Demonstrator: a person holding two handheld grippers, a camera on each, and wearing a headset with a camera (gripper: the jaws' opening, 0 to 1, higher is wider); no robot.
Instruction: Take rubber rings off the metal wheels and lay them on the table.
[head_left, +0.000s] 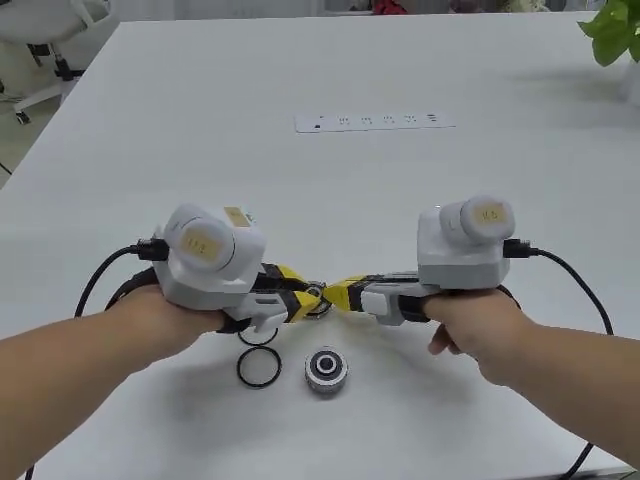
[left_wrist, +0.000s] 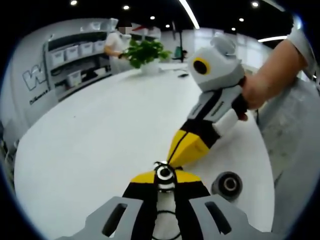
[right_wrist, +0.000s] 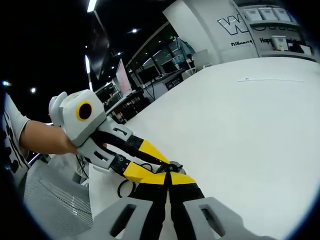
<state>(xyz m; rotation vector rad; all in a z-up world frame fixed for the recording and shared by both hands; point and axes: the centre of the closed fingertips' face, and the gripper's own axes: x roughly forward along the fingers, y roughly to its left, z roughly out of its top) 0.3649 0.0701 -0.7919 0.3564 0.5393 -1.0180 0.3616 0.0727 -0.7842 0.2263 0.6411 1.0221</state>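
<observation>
1. The left gripper (left_wrist: 164, 177) is clenched on a small wheel (left_wrist: 164, 172), holding it up off the table (head_left: 400, 180) between its yellow tips
2. The right gripper (right_wrist: 170, 176) comes in nose to nose with it; its jaws are pressed together right at the rim of that wheel, and from where I stand I cannot tell whether they have a ring pinched or are just shut against the edge
3. My read: this is the peeling step, one gripper steadying the wheel while the other works at its ring
4. Next, I'd say, the right gripper needs a thin bite of rubber alone, then a pull off to the side over the rim while the left gripper keeps firm, and after that a lowering to the table before letting go
5. If the bite takes metal too, the wheel is likely to twist out rather than give up its ring
6. Just below the tips, a free ring (head_left: 239, 367) lies flat on the table, and a dark arc (head_left: 262, 343) under the left gripper looks like another, partly hidden
7. A second wheel (head_left: 326, 368) lies just beside the free ring, apart from it; it is too small to say if it carries rubber
8. Nothing here is in a tray or bin: ring and second wheel rest loose on the bare white top, near the person's edge
</observation>
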